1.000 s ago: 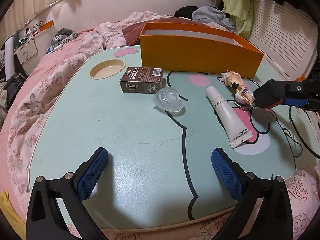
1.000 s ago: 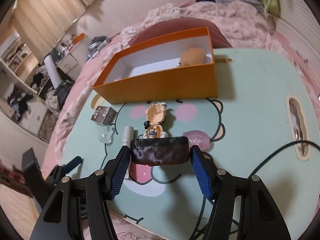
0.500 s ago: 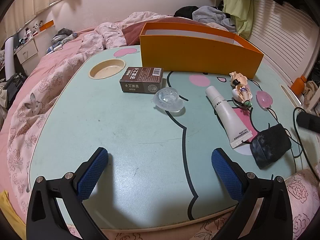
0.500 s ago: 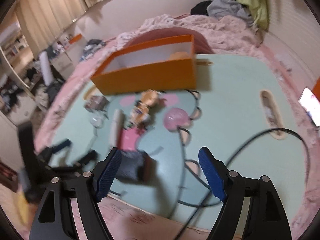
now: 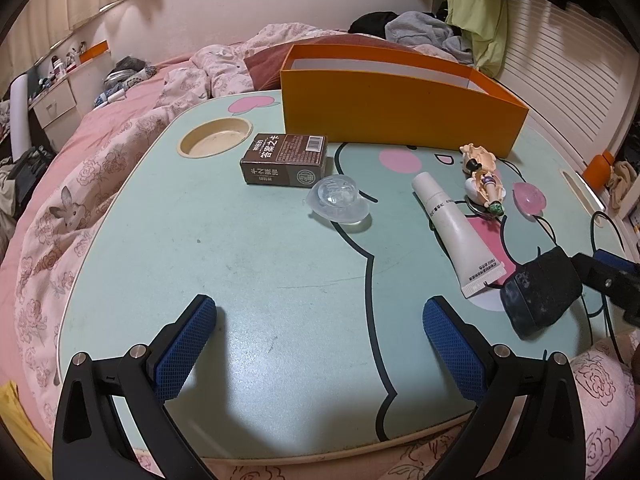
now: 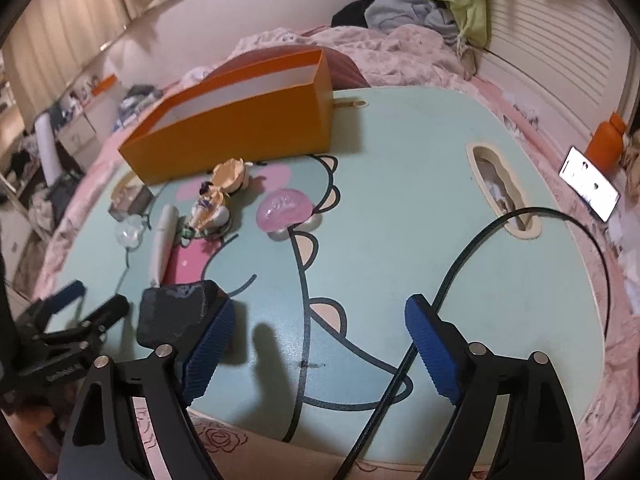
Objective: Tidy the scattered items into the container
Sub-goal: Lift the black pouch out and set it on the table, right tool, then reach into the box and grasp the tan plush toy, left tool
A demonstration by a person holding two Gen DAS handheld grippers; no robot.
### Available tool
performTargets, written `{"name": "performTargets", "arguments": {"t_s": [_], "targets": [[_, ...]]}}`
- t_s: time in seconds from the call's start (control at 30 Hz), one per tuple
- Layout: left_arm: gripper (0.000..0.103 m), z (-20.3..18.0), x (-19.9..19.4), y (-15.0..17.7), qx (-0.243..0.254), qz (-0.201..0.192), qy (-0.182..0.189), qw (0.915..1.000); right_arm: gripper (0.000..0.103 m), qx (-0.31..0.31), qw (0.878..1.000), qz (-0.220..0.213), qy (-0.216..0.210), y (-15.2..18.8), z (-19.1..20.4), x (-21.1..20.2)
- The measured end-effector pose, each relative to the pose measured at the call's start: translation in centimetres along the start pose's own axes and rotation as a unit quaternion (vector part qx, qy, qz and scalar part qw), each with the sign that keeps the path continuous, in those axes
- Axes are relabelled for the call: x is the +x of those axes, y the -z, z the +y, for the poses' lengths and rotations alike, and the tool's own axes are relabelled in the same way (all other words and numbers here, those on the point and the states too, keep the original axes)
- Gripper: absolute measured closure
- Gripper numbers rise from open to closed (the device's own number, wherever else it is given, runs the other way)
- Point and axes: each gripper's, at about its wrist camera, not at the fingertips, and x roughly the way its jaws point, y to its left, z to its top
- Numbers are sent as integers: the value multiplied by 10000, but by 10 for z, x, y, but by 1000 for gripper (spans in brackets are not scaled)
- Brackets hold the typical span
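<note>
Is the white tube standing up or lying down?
Lying down: the tube rests flat on the table, cap toward the orange box.

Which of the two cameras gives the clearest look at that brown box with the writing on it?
The left wrist view. There the brown box lies in full sight on the table, sharp enough to show its printed label and barcode. In the right wrist view it is only a small blurred shape at the far left, near the orange container.

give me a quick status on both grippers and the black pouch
Left gripper open, empty, over the table. Right gripper jaws opening, nothing between them. Black pouch on the table just outside the right gripper's left finger. Orange box far side; black cable near the right gripper.
</note>
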Motion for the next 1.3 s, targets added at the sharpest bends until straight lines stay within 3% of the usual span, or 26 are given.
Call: {"name": "performTargets", "arguments": {"t_s": [0.2, 0.47, 0.57, 0.67, 0.73, 0.8, 0.9, 0.97, 1.07, 1.1, 1.2, 1.3], "targets": [[0, 0, 0, 0, -3, 1, 1, 10000, 15, 14, 9985, 38, 544, 1, -1, 5], [0, 3, -1, 0, -84, -26, -67, 9999, 11, -244, 9962, 168, 821, 2, 7, 12], [0, 5, -4, -2, -116, -34, 66, 9999, 8, -216, 9963, 180, 817, 1, 5, 13], [0, 4, -20, -6, -107, -372, 90, 9992, 7, -215, 9963, 183, 813, 1, 5, 13], [0, 2, -42, -15, -106, -865, 270, 9958, 7, -215, 9963, 184, 806, 1, 5, 13], [0, -5, -56, -33, 56, -1109, 410, 9930, 6, -216, 9963, 188, 805, 1, 5, 13], [0, -17, -65, -74, 246, -1207, 525, 9910, 6, -219, 9963, 187, 805, 1, 5, 13], [0, -22, -66, -106, 248, -1238, 846, 9884, 6, -220, 9963, 188, 807, 1, 5, 13], [4, -39, -51, -155, 319, -900, 1265, 9874, 5, -221, 9964, 183, 804, 1, 5, 13], [10, -47, -40, -171, 364, -704, 1295, 9884, 5, -221, 9964, 184, 802, 2, 5, 13], [13, -68, 4, -207, 553, 182, 1595, 9855, 5, -222, 9965, 181, 789, 1, 5, 13], [16, -82, 47, -226, 339, 711, 1481, 9858, 5, -228, 9966, 176, 775, 0, 5, 14]]}}
